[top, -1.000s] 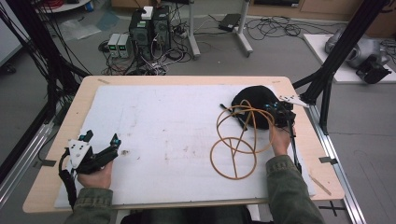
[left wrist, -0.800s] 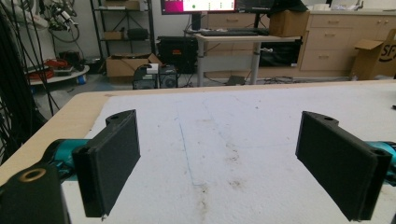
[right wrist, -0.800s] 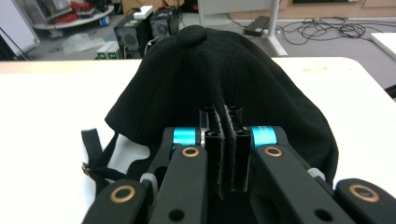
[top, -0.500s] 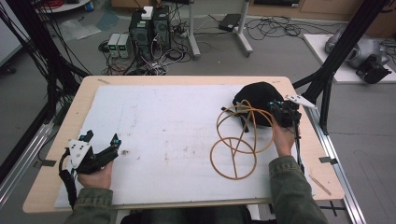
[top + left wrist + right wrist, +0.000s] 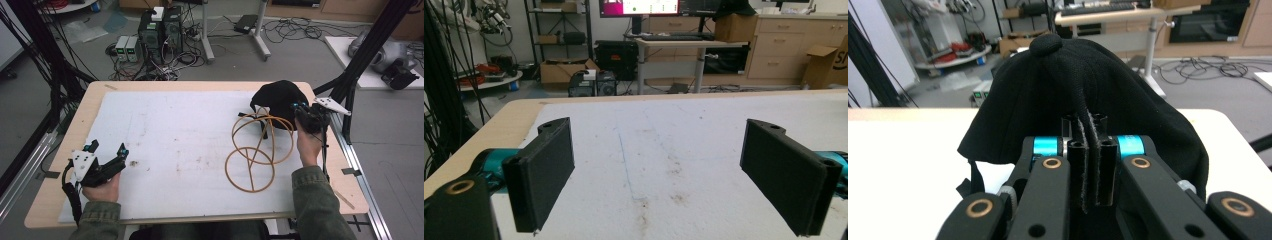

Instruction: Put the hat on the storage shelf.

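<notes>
Pinching a fold of the black cap (image 5: 1083, 95), the right gripper (image 5: 1091, 165) is clenched for lifting at two o'clock; the left gripper (image 5: 669, 175) is held released at eight o'clock.

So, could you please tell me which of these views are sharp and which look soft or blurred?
High view: soft and grainy, even light, faint shadows; the orange cable stays readable. Left gripper view: fingers and table crisp. Right gripper view: black cap sharp, near linkage slightly soft.

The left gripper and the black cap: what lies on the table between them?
In the high view, only the orange cable coiled beside the black cap; from the left gripper up to those loops the white mat is bare.
</notes>
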